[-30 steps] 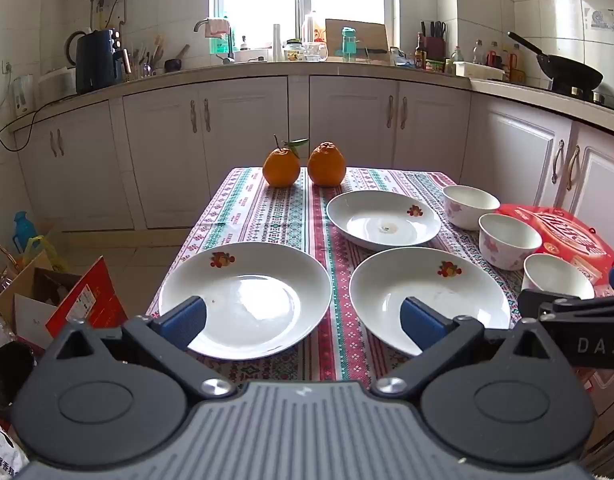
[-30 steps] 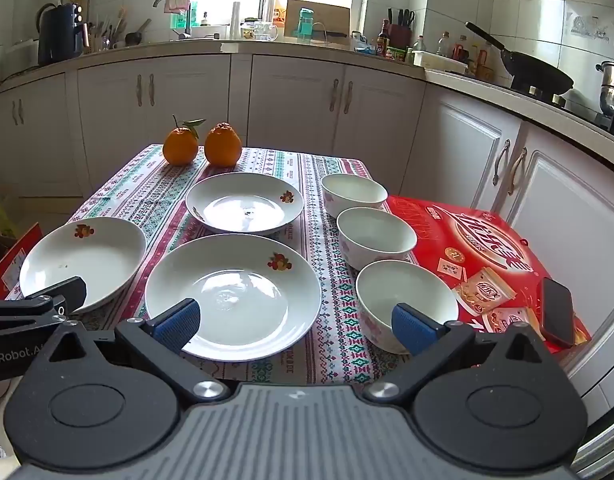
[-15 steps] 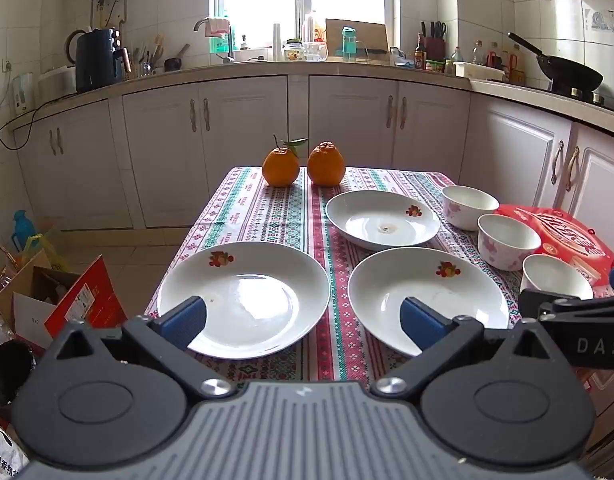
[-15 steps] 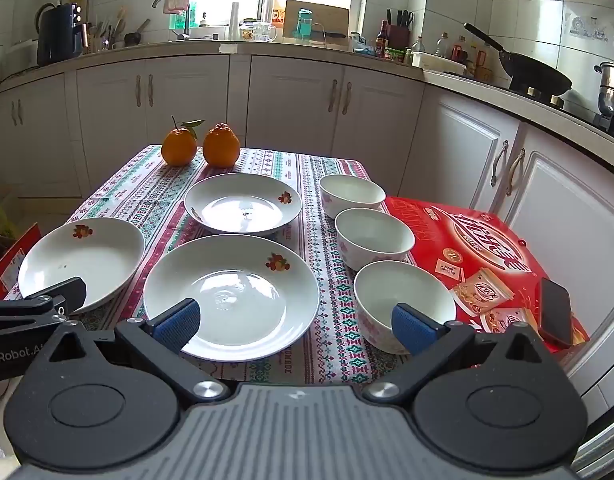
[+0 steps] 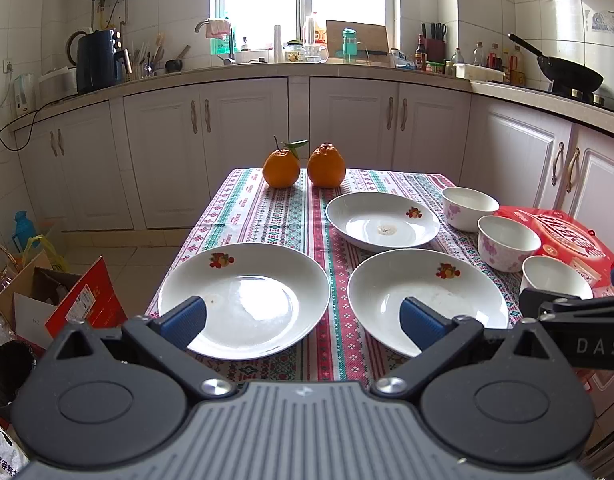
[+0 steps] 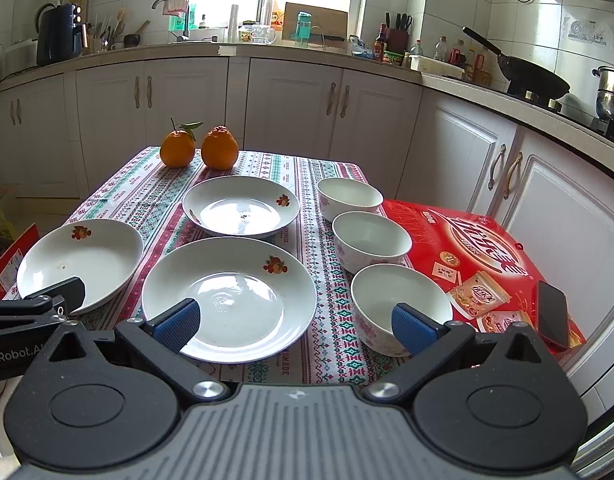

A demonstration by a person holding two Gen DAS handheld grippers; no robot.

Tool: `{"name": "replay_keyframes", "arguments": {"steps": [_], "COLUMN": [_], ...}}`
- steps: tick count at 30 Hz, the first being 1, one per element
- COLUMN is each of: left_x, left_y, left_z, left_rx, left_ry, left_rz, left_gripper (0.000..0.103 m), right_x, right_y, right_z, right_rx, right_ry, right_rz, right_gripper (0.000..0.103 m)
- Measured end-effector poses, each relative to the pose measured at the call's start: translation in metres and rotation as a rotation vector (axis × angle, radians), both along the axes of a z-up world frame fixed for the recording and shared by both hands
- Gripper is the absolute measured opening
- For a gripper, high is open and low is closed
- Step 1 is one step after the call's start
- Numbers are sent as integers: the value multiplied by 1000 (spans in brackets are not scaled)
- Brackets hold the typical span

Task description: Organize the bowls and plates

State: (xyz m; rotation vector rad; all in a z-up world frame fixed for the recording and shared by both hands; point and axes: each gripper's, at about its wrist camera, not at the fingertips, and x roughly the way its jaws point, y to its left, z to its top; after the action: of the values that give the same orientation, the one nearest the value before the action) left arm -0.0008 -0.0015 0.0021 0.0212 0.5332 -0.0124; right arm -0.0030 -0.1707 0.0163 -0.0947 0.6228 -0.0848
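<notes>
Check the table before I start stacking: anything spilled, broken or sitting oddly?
Nothing broken or spilled. The far plate has a small smear of residue at its centre, and the phone lies near the edge of the red box. All three bowls stand upright.

L gripper (image 5: 303, 316) fingers apart, R gripper (image 6: 295, 324) fingers apart, both empty

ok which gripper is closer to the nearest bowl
Right. The right gripper is open, its right finger just in front of the nearest bowl. The left gripper is also open and sits over by the two front plates, farther from it.
</notes>
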Motion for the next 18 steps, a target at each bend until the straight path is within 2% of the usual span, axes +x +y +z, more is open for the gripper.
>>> {"name": "replay_keyframes", "arguments": {"steps": [18], "left_x": [-3], "left_y": [2], "left_z": [3], "left_rx": [2], "left_ry": [-3], "left_rz": [1], "left_gripper": [102], "right_x": [-1], "right_y": [-1], "right_z": [2], "right_rx": [-3], "right_ry": [-4], "right_rz": [-1], "right_gripper": [103]}}
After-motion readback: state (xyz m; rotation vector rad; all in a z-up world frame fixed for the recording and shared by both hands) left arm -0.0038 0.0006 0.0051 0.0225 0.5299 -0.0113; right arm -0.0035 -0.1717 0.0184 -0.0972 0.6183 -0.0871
